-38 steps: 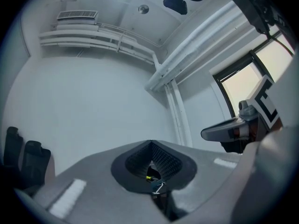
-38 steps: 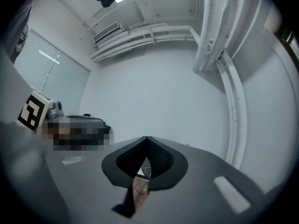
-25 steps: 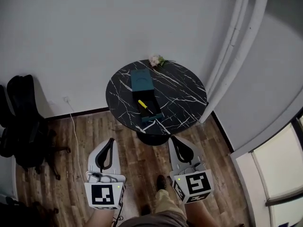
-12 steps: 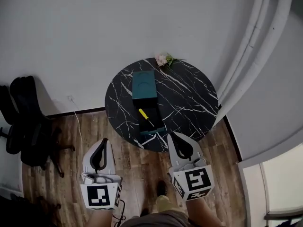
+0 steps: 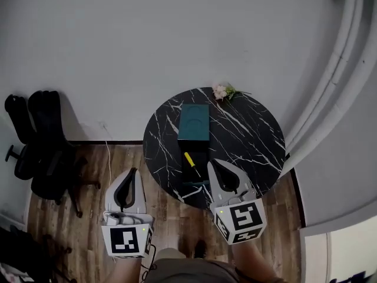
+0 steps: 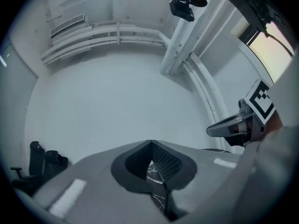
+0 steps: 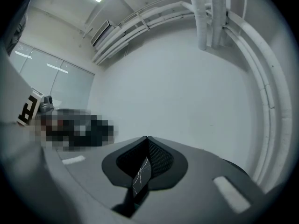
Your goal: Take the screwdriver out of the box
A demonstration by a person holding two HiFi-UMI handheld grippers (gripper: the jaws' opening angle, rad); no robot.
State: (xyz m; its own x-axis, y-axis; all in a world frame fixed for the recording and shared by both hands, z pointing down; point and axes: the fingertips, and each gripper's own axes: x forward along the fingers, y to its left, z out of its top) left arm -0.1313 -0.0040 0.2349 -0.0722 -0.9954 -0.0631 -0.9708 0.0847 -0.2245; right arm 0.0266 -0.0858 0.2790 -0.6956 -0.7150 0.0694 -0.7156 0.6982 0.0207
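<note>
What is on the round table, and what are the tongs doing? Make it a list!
table: round, black marble
box: open, on table
screwdriver: yellow, lying in box
flowers: at table's far edge
left tongs: shut, empty, over floor
right tongs: shut, empty, at table's near edge, beside box

yellow screwdriver (image 5: 189, 160), teal box (image 5: 194, 122), black white-veined marble table (image 5: 253, 134)

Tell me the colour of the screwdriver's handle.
Yellow; the screwdriver shows best in the head view.
</note>
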